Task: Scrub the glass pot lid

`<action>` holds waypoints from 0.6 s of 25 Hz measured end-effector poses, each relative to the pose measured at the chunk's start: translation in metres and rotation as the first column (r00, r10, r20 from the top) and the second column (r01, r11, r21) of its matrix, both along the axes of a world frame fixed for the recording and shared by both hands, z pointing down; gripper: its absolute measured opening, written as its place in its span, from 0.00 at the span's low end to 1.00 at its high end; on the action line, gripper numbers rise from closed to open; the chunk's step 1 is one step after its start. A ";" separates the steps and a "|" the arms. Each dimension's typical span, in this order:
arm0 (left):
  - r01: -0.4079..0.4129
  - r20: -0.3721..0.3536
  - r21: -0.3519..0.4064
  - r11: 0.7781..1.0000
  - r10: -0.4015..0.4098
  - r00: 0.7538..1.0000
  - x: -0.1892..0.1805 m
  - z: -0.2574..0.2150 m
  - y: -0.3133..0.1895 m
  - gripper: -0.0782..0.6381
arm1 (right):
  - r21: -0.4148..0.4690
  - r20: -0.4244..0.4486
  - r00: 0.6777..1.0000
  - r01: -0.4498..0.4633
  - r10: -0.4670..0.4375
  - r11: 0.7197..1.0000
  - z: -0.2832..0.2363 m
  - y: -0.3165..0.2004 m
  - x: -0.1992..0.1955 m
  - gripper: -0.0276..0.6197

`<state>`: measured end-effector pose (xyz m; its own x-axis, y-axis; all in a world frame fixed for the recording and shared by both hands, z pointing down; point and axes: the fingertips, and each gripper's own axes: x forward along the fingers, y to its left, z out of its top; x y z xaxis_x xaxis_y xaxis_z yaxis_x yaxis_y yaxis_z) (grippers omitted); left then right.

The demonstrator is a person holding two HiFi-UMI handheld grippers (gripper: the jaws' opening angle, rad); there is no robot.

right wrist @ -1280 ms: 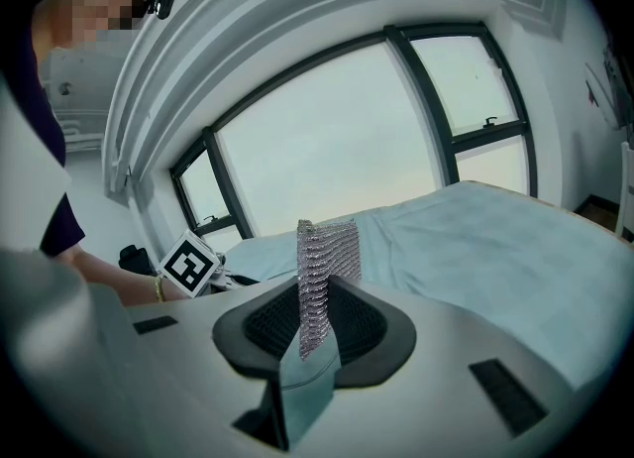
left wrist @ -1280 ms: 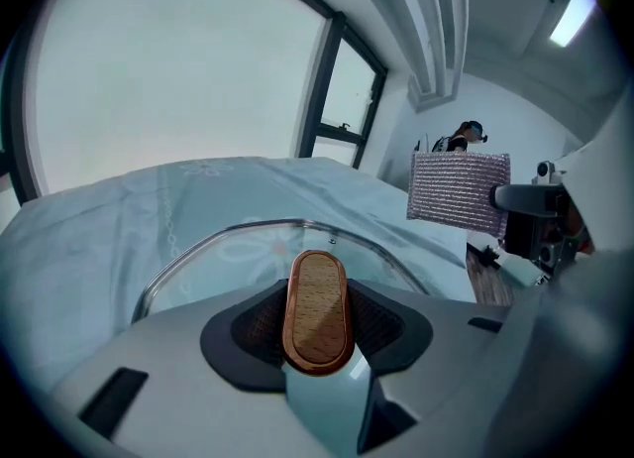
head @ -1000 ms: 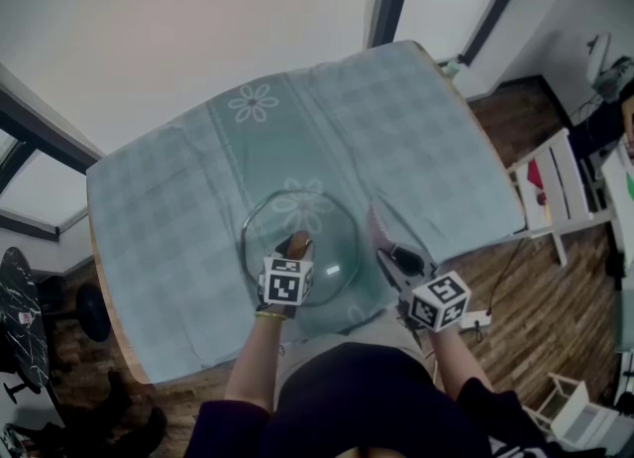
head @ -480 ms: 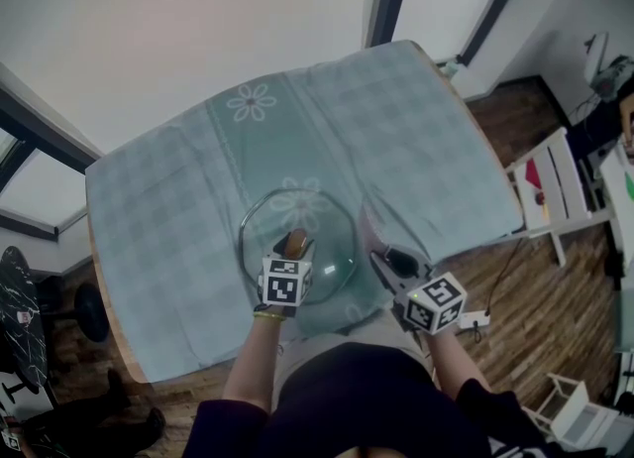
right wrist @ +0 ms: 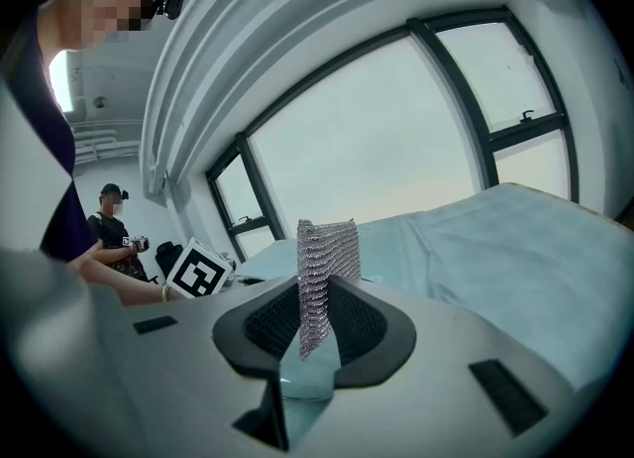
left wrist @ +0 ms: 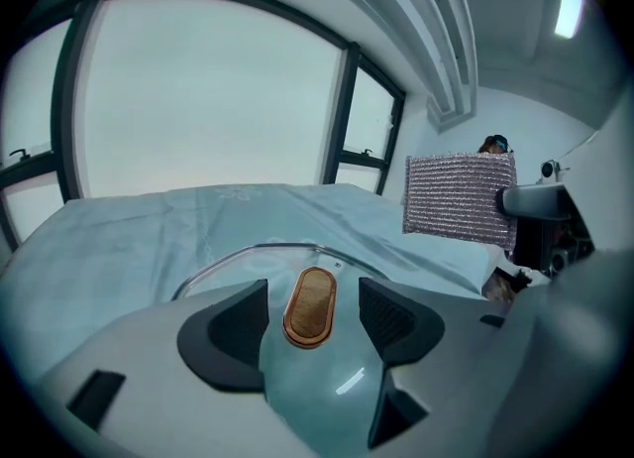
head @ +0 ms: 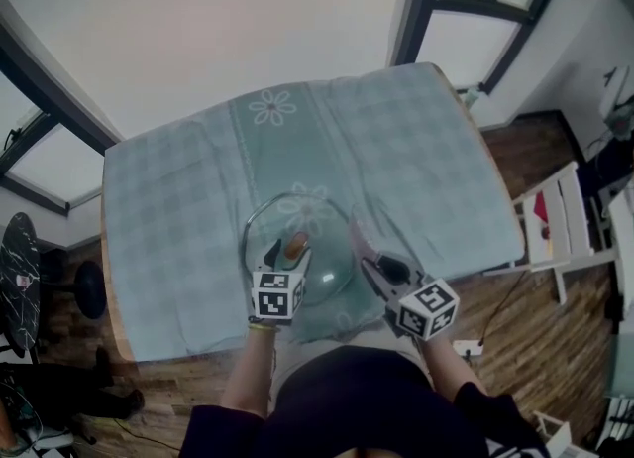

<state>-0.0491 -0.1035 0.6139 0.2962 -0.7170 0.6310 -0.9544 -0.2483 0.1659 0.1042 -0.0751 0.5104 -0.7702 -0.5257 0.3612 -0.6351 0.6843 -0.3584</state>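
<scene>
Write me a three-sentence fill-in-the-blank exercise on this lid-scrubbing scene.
The mesh scrubber is clamped in the ____ gripper.
The glass lid's wooden knob stands untouched between the jaws of the ____ gripper.
The lid lies on the tablecloth with its knob facing ____.
Missing: right; left; up.
Note: the left gripper's jaws have just been opening; the right gripper's are shut.

Wide open across the far half of the tablecloth (head: 396,149) — nothing stands on it beyond the glass lid (head: 322,228). On the lid, the wooden knob (left wrist: 310,305) sticks up between the jaws of the left gripper (head: 288,256). Those jaws have just been opening, and a gap shows on either side of the knob. The lid's right edge is crowded — the right gripper (head: 371,266) hovers just beside it, clamping a mesh scrubber (right wrist: 325,268) upright. A white chair (head: 565,213) stands off the table's right side, well apart.
</scene>
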 end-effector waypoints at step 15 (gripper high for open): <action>0.338 -0.113 0.106 0.935 -0.326 0.938 0.042 -0.062 0.073 0.45 | 0.065 -0.015 0.957 0.290 -0.290 0.955 -0.023 0.037 0.016 0.17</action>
<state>-0.0071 -0.0301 0.5516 0.0806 -0.8540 0.5140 -0.9677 0.0565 0.2457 0.1206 -0.0382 0.4874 -0.8912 -0.3028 0.3377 -0.4077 0.8611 -0.3038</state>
